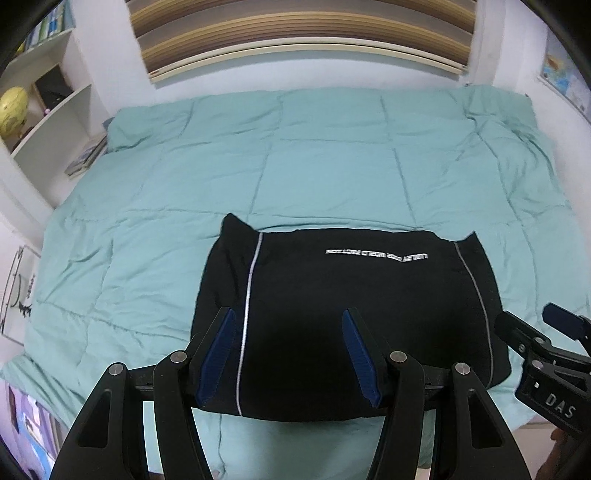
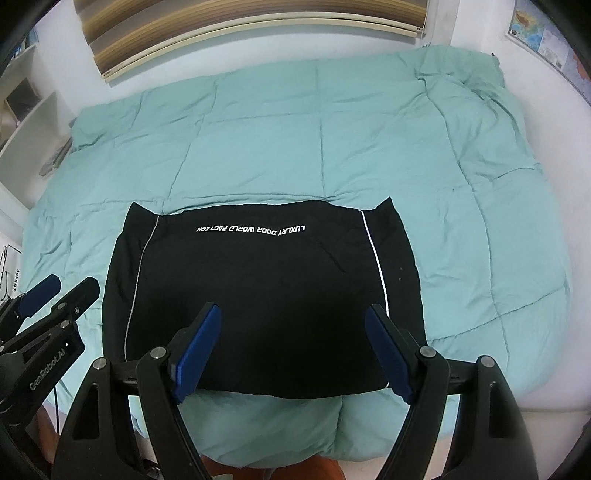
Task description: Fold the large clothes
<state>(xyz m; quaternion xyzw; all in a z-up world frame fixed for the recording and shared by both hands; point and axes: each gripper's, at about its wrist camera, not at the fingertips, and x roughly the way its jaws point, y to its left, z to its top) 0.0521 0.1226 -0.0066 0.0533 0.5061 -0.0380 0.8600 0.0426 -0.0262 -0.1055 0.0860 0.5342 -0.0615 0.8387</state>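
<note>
Garment (image 1: 343,325), black, folded flat near the quilt's (image 1: 314,162) near edge, printed side up. Left gripper (image 1: 289,317) and right gripper (image 2: 293,314) hover above it, jaws spread, holding nothing. Far edge: headboard (image 1: 303,33).

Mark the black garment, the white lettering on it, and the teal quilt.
black garment (image 2: 266,295), right wrist view, middle of the folded cloth.
white lettering (image 2: 251,229), right wrist view, middle of the printed line.
teal quilt (image 1: 325,166), left wrist view, bare quilted panel beyond the garment.
</note>
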